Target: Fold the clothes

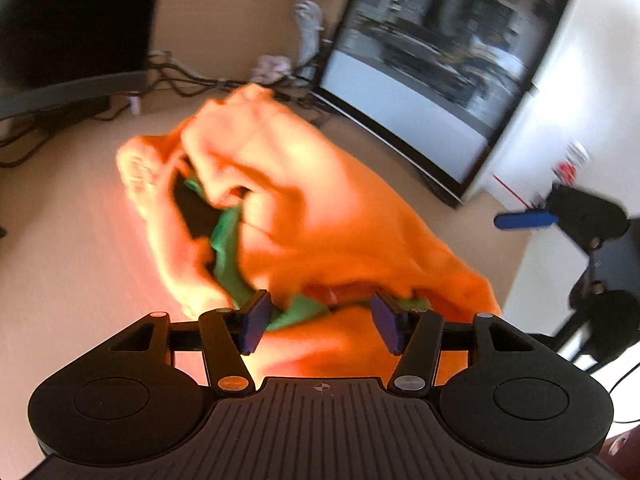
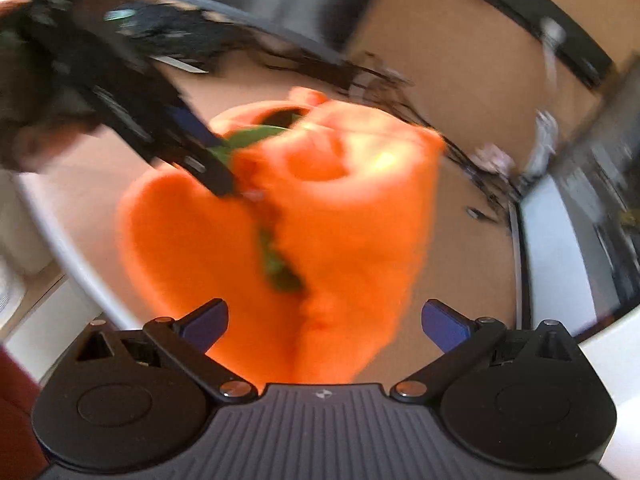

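An orange garment (image 1: 320, 200) with a green inner collar (image 1: 226, 248) lies bunched on the beige table (image 1: 72, 240). My left gripper (image 1: 320, 322) is open at about half width, and the green collar edge and orange cloth run across the gap between its blue pads (image 1: 256, 326). The right wrist view shows the left gripper (image 2: 208, 152) reaching in at the collar (image 2: 256, 134) on top of the mounded garment (image 2: 352, 220). My right gripper (image 2: 326, 326) is wide open just short of the garment, holding nothing. The right gripper (image 1: 560, 216) also appears at the table's right edge. Both views are blurred.
A curved monitor (image 1: 440, 60) stands at the back right and a dark monitor (image 1: 72, 24) at the back left. Tangled cables (image 1: 188, 76) run between them. A chair base (image 1: 600, 308) stands off the table's right edge. White furniture (image 2: 36, 320) sits below the left edge.
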`<state>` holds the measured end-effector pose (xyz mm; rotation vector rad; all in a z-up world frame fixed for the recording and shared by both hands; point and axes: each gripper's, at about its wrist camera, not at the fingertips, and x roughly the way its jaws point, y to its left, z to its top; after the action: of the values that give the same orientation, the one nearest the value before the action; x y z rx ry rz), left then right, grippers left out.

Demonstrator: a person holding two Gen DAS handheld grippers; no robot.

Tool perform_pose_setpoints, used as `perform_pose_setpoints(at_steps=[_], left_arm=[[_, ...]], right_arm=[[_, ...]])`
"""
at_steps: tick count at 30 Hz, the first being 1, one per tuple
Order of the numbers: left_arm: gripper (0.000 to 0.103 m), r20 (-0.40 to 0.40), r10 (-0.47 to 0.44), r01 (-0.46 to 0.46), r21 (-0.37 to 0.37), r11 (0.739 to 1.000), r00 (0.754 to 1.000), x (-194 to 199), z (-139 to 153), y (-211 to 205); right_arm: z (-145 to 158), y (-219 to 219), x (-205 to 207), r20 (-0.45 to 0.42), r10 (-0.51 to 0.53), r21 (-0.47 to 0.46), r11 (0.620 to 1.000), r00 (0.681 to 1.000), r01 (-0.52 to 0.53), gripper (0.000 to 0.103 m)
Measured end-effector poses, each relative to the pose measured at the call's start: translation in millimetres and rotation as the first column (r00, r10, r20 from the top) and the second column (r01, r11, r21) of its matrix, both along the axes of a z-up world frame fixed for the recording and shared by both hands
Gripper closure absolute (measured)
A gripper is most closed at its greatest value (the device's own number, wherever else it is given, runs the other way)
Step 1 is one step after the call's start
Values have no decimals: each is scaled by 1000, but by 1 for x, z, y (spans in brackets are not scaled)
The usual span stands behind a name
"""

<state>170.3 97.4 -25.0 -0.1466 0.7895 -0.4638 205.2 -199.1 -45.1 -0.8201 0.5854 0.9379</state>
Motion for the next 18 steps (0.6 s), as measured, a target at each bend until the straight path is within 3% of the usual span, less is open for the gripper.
perform_pose_setpoints(at_steps=[2,6,10,11,14,18], left_arm=[[43,-23,2,-3,-4,1000,1000,-6,-7,-6],[42,-18,44,-44,-1,999,999,-15,-4,-8],[37,8,118,-118,64,991,993,-27,13,1],[33,14,127,-127,89,988,992,-31,17,2],[23,33,65,-70,193,979,997,-45,25,-14],[19,30,-63,48,357,933,998,-59,18,-48]], right_arm=[[-4,7,-8,-10,86,-15,996,996,-86,9],[-22,17,-14,18,229,-31,973,973,-228,9],[-42,13,-8,70,329,-26,944,942,-328,9],[-42,12,1,39,309,-2,951,950,-309,10],[-39,10,29,-78,228,74,972,970,-223,29],[-37,6,68,-242,128,157,983,962,-91,32]])
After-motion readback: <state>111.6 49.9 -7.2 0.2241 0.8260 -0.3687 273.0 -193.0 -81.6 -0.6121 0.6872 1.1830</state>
